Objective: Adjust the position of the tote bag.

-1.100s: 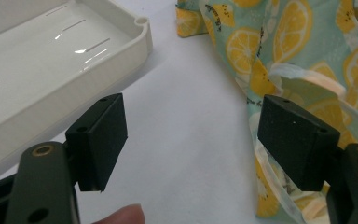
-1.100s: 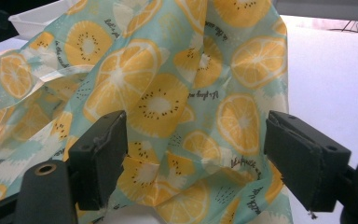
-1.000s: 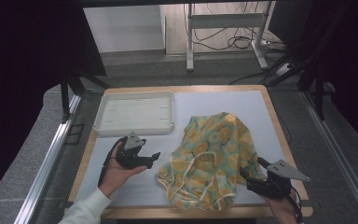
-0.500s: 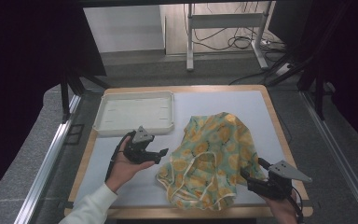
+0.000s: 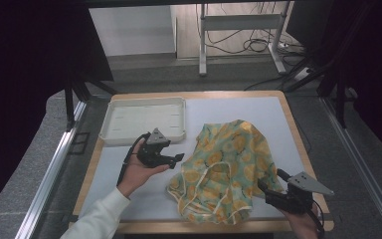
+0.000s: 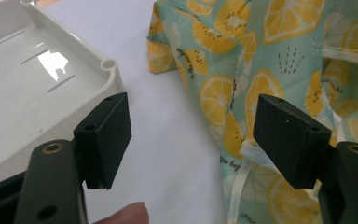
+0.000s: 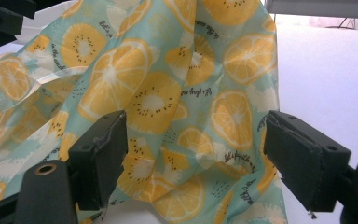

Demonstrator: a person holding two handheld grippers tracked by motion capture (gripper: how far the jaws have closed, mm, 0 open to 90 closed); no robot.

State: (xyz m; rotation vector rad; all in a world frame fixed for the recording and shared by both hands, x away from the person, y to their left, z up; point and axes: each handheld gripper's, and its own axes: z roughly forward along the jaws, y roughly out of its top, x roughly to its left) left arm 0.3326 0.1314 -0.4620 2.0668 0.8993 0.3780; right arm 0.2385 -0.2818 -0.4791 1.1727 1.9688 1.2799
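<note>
Lemon-print cloth (image 5: 226, 169) lies crumpled right of the white tray (image 5: 144, 119). Left gripper (image 5: 175, 158) jaws apart at the cloth's left edge, right gripper (image 5: 268, 191) likewise (near corner). Risk: loose folds bunching, a pinch catching several layers.

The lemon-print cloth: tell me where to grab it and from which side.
Take the lemon-print cloth at its near right edge, coming in low from the person's side with the right hand-held gripper. That edge lies bunched in raised folds just ahead of the open jaws, so there is something to pinch.
</note>
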